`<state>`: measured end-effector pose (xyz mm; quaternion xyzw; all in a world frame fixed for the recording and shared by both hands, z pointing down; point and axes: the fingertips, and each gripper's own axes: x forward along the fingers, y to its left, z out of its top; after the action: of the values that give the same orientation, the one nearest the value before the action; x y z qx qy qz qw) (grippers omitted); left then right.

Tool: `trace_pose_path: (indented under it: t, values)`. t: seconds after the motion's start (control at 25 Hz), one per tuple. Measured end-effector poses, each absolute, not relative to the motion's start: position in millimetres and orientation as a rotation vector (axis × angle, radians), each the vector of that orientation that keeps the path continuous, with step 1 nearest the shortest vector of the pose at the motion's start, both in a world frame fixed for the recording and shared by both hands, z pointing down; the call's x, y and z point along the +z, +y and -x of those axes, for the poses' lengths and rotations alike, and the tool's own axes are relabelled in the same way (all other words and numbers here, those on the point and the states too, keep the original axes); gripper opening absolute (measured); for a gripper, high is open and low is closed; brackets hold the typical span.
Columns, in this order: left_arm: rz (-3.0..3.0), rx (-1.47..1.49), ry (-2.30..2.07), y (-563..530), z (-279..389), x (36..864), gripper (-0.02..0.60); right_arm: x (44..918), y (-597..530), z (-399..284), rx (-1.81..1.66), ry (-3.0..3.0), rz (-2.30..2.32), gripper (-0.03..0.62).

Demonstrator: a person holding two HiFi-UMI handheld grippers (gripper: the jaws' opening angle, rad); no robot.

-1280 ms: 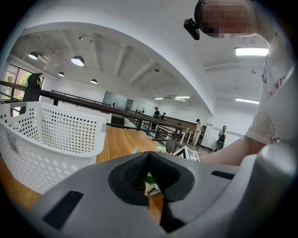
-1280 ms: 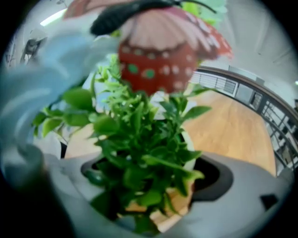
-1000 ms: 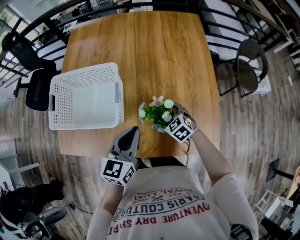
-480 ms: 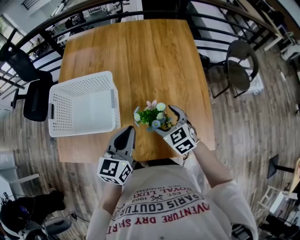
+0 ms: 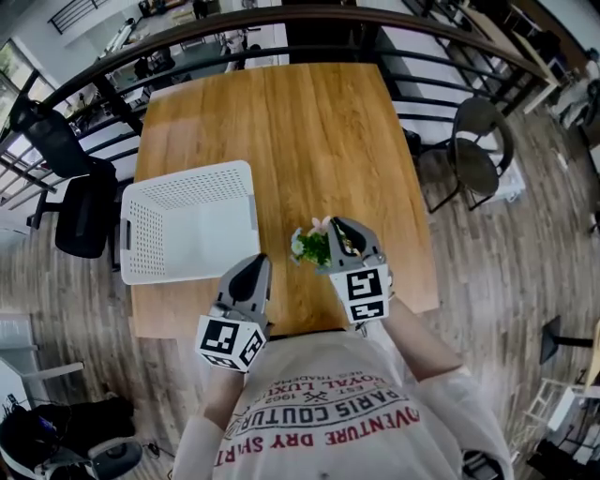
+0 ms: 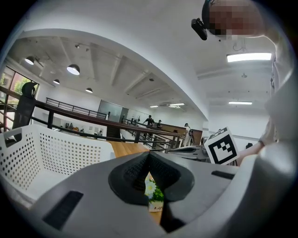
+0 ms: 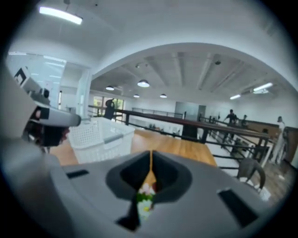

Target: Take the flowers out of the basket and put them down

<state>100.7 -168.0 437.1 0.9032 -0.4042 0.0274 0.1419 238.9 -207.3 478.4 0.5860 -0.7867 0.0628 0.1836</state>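
The small bunch of flowers (image 5: 310, 247), green with white and pink blooms, stands on the wooden table (image 5: 281, 131) to the right of the white perforated basket (image 5: 187, 183). My right gripper (image 5: 339, 225) hangs just right of and above the blooms. Its jaws are closing to a thin seam with nothing between them. In the right gripper view the flowers (image 7: 145, 199) show below the joined jaws (image 7: 150, 155). My left gripper (image 5: 257, 265) is shut and empty at the table's near edge. In the left gripper view the flowers (image 6: 152, 188) appear under its jaws (image 6: 149, 155).
The basket (image 6: 46, 153) looks empty. A round black chair (image 5: 480, 141) stands right of the table, and a dark office chair (image 5: 80, 202) stands left of it. A black railing (image 5: 281, 23) runs behind. The table's near edge (image 5: 281, 323) lies close to the person's body.
My right gripper's jaws, wide beside the flowers earlier, have come together. The flowers stay standing on the table. My left gripper has barely moved.
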Motion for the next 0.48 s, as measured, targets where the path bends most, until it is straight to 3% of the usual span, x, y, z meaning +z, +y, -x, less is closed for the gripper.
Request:
trace_pose_path:
  t: [0.48]
  values:
    - [-2.631,0.048,-1.354,-192.9,-1.9,397.0,0.023,432.9,-208.0,-169.2,0.166,-2.371,-1.713,0.029]
